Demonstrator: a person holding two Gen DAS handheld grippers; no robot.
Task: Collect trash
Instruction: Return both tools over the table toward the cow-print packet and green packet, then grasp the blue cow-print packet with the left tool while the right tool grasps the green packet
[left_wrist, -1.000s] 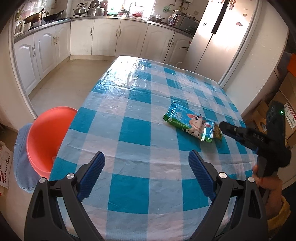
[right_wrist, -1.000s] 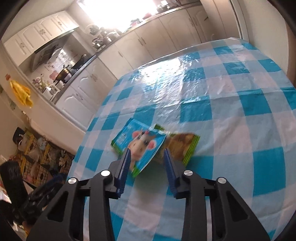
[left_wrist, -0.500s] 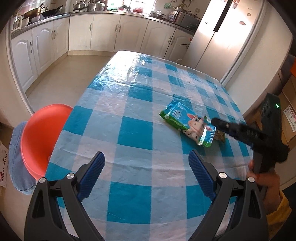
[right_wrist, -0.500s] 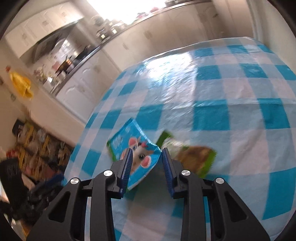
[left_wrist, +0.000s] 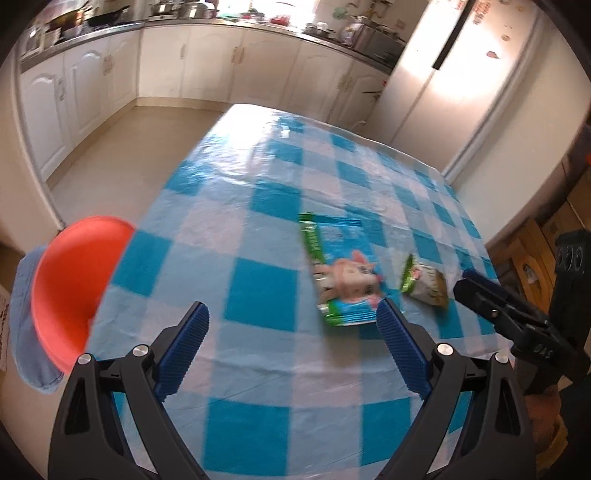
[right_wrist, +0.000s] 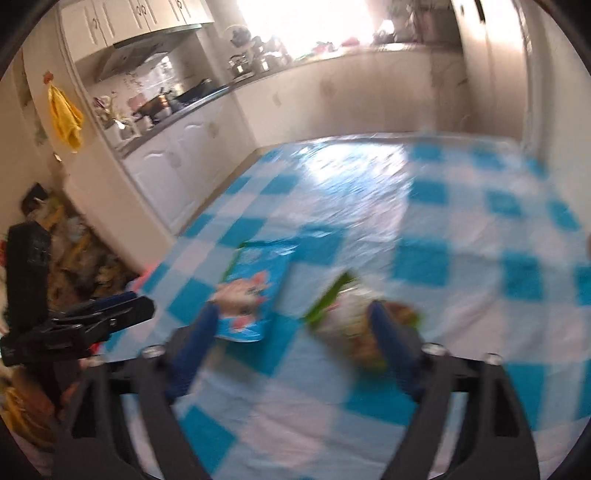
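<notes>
**Two snack wrappers on a checked tablecloth, both grippers spread wide**

Left gripper (left_wrist: 291, 334) — jaws wide apart, holding nothing, poised over the near part of the blue-and-white checked tablecloth (left_wrist: 258, 229). Blue wrapper (left_wrist: 341, 273) printed with a cartoon animal, lying flat just ahead of the right fingertip (left_wrist: 388, 321), its near edge close beside that pad; contact not discernible. Smaller green wrapper (left_wrist: 424, 282) ahead and farther right, lying near the blue one but apart from it. Right gripper (left_wrist: 480, 295) entering from the right edge, its tips just beyond the green wrapper. Orange basin (left_wrist: 70, 291) to the left of the left gripper, below the table edge, resting on a blue cloth (left_wrist: 26, 332). White cabinets (left_wrist: 207, 70) and a pale refrigerator (left_wrist: 461, 85) far ahead.

Right-wrist view, heavily blurred: right gripper (right_wrist: 295, 325) with jaws opened wide, empty. Blue wrapper (right_wrist: 255, 291) directly ahead of the left fingertip (right_wrist: 207, 321); green wrapper (right_wrist: 354, 317) between the two tips and slightly ahead, nearer the right one — touching or clear cannot be told through the blur. Left gripper (right_wrist: 122, 314) visible off to the left, at the table's edge. Yellow cloth (right_wrist: 66, 118) hanging on the far-left wall.
</notes>
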